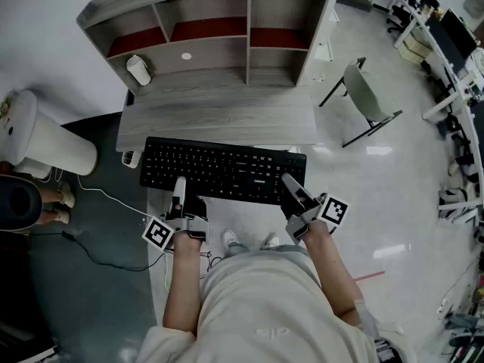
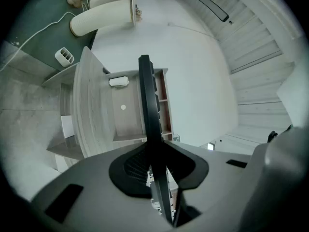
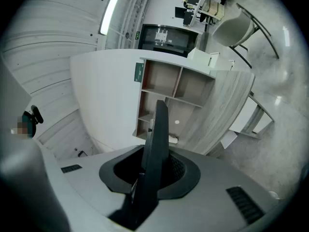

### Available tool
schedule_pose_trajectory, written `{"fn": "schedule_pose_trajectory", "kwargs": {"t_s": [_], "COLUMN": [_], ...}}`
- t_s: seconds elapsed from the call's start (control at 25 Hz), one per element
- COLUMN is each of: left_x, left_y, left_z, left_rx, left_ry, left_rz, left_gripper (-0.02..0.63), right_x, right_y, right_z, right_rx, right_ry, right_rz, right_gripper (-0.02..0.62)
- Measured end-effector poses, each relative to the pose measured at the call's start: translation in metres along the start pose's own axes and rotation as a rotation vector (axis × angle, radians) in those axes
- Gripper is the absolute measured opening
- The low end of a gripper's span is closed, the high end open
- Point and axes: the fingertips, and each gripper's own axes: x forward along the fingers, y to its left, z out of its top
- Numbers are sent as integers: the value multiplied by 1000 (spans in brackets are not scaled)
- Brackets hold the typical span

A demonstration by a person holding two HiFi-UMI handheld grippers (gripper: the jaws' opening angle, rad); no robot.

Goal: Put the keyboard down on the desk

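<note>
A black keyboard [image 1: 223,171] hangs level in the air just in front of the grey wooden desk [image 1: 219,116], held at its near edge by both grippers. My left gripper [image 1: 180,195] is shut on the keyboard's near left part. My right gripper [image 1: 291,190] is shut on its near right corner. In the left gripper view the keyboard [image 2: 150,115] shows edge-on, clamped between the jaws. The right gripper view shows the same thin black keyboard edge [image 3: 157,139] pinched in the jaws, with the desk's shelf unit beyond.
The desk carries a shelf unit [image 1: 208,29] with a white object [image 1: 138,70] in its left bay. A white cylindrical bin [image 1: 45,142] lies to the left, cables [image 1: 106,203] run over the floor, and a grey chair [image 1: 367,97] stands at the right.
</note>
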Motion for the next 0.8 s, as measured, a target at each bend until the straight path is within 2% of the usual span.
{"fn": "schedule_pose_trajectory", "kwargs": {"t_s": [0.16, 0.4, 0.8], "left_x": [-2, -5, -6], "left_y": [2, 36, 40], "left_z": [7, 70, 72], "left_rx": [-10, -34, -55], "left_ry": [-1, 3, 7], "left_rz": [-2, -3, 25], "left_gripper": [89, 89, 89], "right_x": [4, 61, 65], "right_y": [0, -3, -4], "right_z": [-6, -47, -47], "right_rx": [0, -17, -18], "right_ry": [4, 8, 26], "right_rz": [-12, -24, -52], "right_gripper": [110, 110, 114]}}
